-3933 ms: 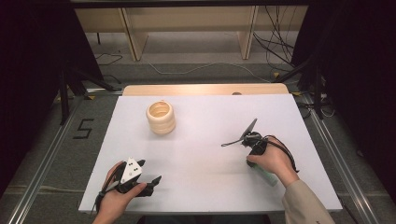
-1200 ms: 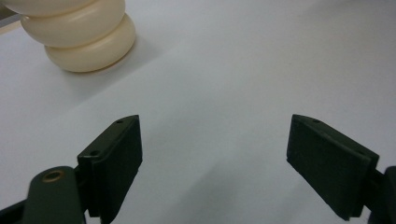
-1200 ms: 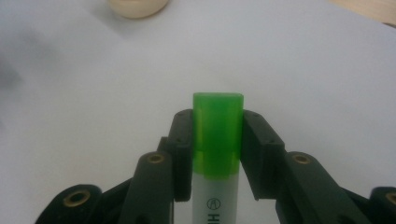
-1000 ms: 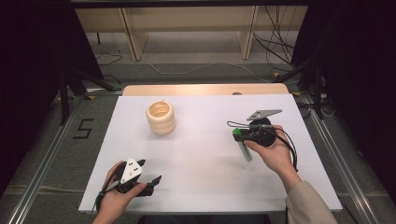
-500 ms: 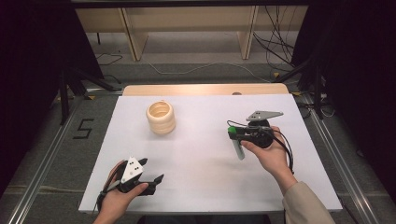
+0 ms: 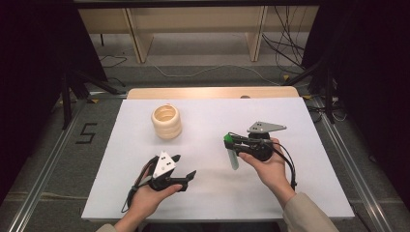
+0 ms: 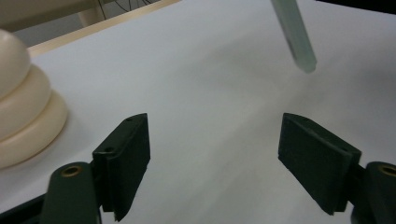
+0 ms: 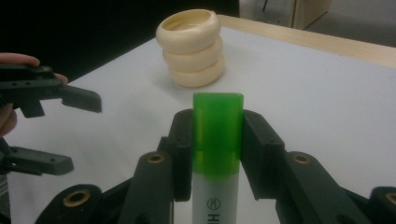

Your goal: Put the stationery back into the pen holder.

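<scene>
Right gripper (image 6: 232, 140) is clamped on a marker (image 6: 231, 153) at its green cap (image 8: 218, 133), jaws snug on both sides of the cap; the pale barrel hangs down and toward the near side, tip just above the white table (image 6: 314, 193), right of center. Left gripper (image 6: 181, 171) sits near the front edge, left of center, jaws spread wide and holding nothing. In the left gripper view the barrel tip (image 7: 299, 42) shows ahead, far right, between and beyond the jaws.

The step in hand looks like a handoff or uncapping: left takes the barrel while right keeps the cap.

To do it well:
- Bring left in with its jaws square across the barrel, mid-length, not at the tip.
- Hold right steady; grip is only on the cap, so a hard knock could swing the barrel.
- Close left fully before any pull, then pull straight along the marker's axis.
- Keep both well clear of the ring stack (image 6: 167, 122), far left; it's upright and not in the path.

Risk: a glancing close on the round barrel could slip.
</scene>
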Motion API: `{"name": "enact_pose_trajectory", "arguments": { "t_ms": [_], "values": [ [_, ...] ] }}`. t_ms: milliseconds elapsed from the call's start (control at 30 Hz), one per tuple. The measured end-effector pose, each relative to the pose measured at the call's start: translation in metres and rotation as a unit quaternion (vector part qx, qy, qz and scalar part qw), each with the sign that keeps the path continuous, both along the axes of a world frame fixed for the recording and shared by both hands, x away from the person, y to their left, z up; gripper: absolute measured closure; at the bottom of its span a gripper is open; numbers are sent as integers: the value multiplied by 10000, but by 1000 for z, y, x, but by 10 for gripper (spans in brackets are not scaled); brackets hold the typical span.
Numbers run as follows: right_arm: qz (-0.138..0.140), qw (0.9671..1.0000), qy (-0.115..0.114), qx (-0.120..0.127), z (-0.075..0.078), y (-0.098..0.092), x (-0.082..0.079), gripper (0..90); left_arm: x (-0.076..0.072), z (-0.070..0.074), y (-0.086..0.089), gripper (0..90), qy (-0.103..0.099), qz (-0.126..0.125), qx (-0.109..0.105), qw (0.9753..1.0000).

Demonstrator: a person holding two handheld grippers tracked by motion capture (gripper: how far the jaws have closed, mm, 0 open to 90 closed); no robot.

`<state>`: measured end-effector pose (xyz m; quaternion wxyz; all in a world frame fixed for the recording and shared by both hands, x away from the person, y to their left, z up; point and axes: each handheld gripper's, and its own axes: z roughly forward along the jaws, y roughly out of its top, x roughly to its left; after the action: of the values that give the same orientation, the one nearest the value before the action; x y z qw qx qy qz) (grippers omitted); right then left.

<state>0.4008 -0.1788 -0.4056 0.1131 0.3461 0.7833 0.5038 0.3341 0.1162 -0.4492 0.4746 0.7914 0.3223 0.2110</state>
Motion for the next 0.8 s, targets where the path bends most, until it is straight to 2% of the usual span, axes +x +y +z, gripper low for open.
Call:
{"name": "enact_pose_trajectory", "arguments": {
  "t_ms": [300, 467, 600, 800],
  "values": [
    [-20, 9998, -143, 96, -3, 15, -7, 673, 17, 3, -45, 312, 109, -260, -292, 9992],
    [-67, 9997, -193, 135, -4, 20, -10, 673, 22, 0, -67, 341, 160, -398, -368, 9984],
    [-97, 9996, -205, 138, -5, 23, -12, 673, 26, -2, -79, 376, 123, -342, -459, 9983],
    [-140, 9996, -196, 174, -6, 26, -13, 673, 30, -2, -87, 450, 112, -177, -579, 9981]
  ]
}}
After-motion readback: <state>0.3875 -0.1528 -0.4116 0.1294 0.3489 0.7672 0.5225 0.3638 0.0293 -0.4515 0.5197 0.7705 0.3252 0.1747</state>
